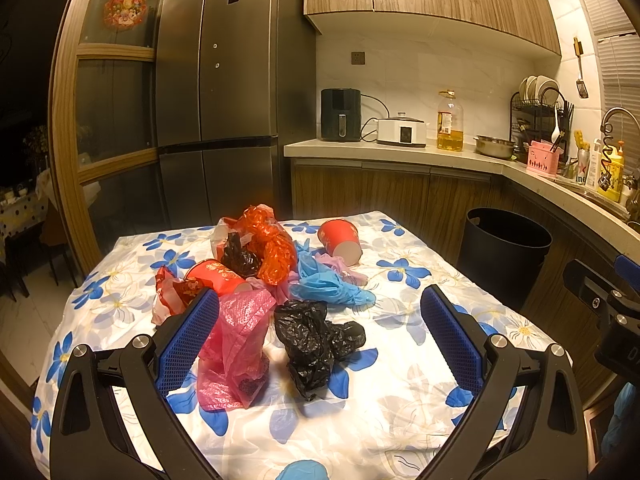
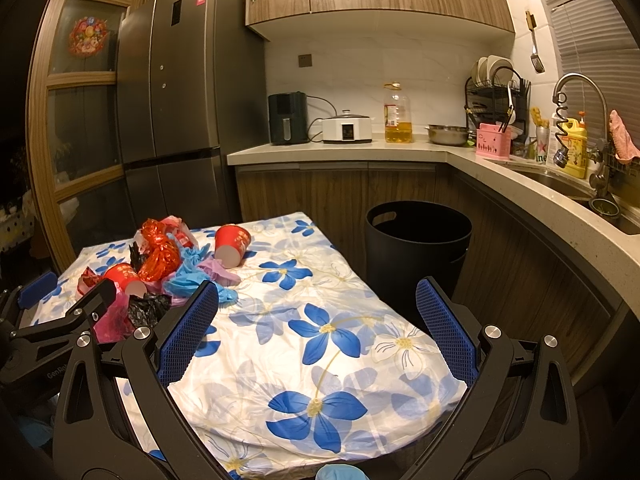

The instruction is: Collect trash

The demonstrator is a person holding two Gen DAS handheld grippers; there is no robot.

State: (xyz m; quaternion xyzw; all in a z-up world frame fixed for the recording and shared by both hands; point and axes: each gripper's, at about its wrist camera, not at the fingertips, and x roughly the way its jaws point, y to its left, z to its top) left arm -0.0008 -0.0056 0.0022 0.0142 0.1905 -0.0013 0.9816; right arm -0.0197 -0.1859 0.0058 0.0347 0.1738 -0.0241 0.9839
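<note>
Pink bag [image 1: 236, 344] half-hidden behind spread left hand-held gripper [image 1: 320, 332]; right hand-held gripper [image 2: 316, 330] spread, empty.

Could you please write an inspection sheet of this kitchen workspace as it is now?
Surface: table under blue-flowered cloth.
Job's things: plastic bags and two red paper cups lying on the cloth; black bin on the floor beside the table.
Clutter: nothing seen beyond the trash.
Grippers: left gripper and right gripper, jaws open, empty.
Cables: appliance cord on the counter.
Surroundings: fridge, sink.
</note>
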